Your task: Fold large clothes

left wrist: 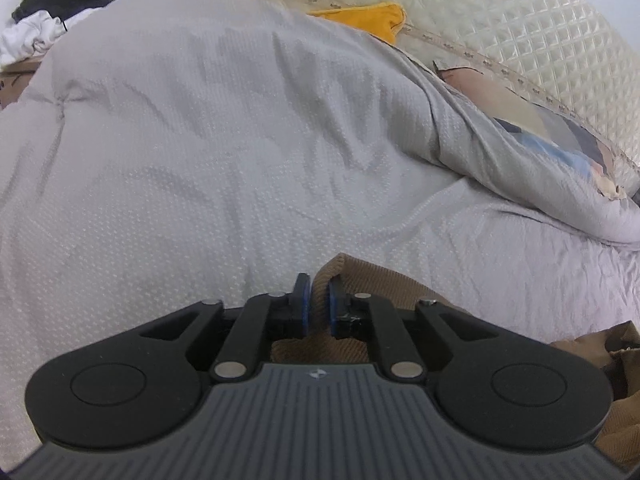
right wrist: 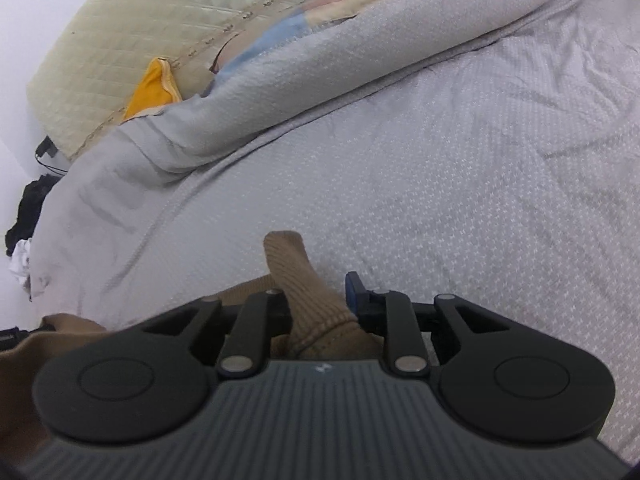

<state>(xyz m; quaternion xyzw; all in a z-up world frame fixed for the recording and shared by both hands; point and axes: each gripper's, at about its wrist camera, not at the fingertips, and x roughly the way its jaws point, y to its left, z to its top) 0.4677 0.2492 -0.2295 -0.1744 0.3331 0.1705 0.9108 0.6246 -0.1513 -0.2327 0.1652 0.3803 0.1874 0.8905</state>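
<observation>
A tan ribbed knit garment (left wrist: 384, 280) lies at the near edge of a grey bedspread (left wrist: 200, 168). My left gripper (left wrist: 318, 304) is shut on a ribbed edge of the garment, pinched between its blue pads. My right gripper (right wrist: 320, 300) holds another ribbed part of the same garment (right wrist: 300, 280), which sticks up between the fingers. Only the right blue pad (right wrist: 354, 292) shows; the left one is hidden behind the cloth. The rest of the garment hangs below both grippers, mostly hidden by their bodies.
A rolled grey duvet with a patterned underside (left wrist: 520, 152) lies along the far side of the bed. A cream quilted headboard (left wrist: 500, 20) stands behind it, with a yellow cloth (left wrist: 368, 18) beside it. A pile of black and white clothes (left wrist: 48, 20) sits at the far left.
</observation>
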